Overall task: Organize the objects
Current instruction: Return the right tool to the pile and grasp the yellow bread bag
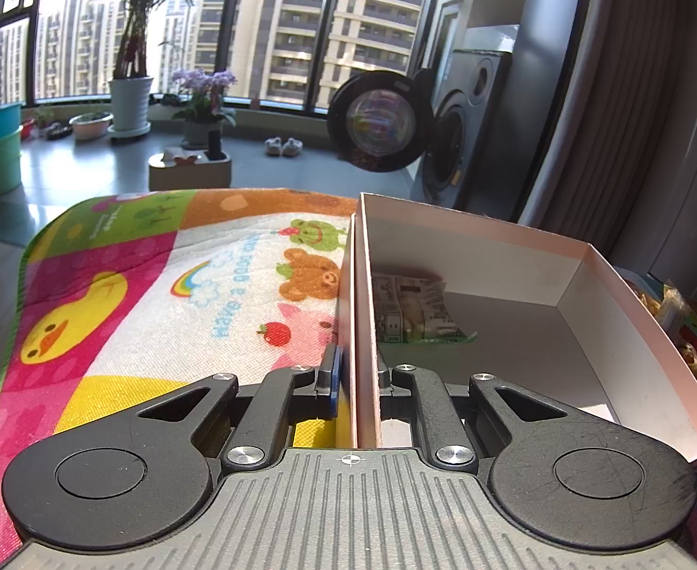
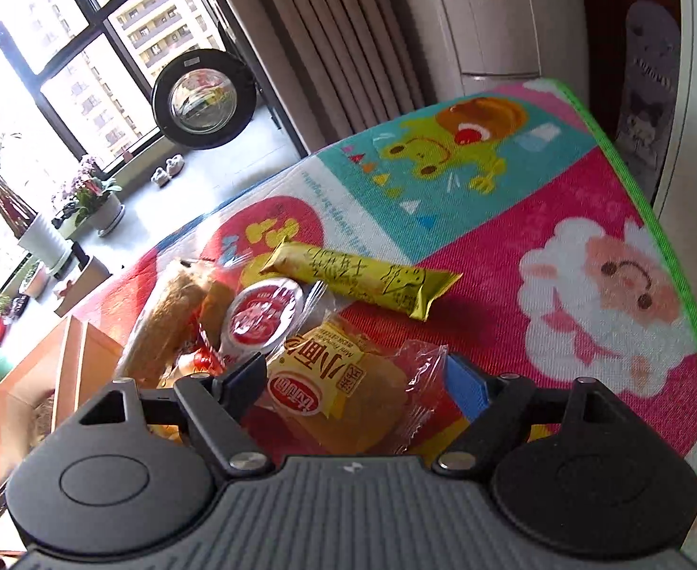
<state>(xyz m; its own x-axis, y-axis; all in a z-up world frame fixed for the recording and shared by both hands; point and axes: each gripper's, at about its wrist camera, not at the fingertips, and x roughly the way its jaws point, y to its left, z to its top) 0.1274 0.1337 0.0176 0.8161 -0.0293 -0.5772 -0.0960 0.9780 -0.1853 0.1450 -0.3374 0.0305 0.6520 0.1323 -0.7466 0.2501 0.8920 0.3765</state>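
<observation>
On the mat, left gripper clamped on box wall, one snack packet inside. Right gripper spread wide around bread packet, beside box; whether touching, unclear. Yellow stick lay just beyond.

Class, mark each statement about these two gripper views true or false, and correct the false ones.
1. The left gripper is shut on the side wall of the cardboard box. True.
2. The box is empty. False: one printed snack packet lies inside it.
3. The right gripper is open with the small bread packet between its fingers. True.
4. The yellow stick-shaped packet is in the box. False: it lies on the cartoon play mat.
5. The washing machine door is closed. False: it hangs open.
</observation>
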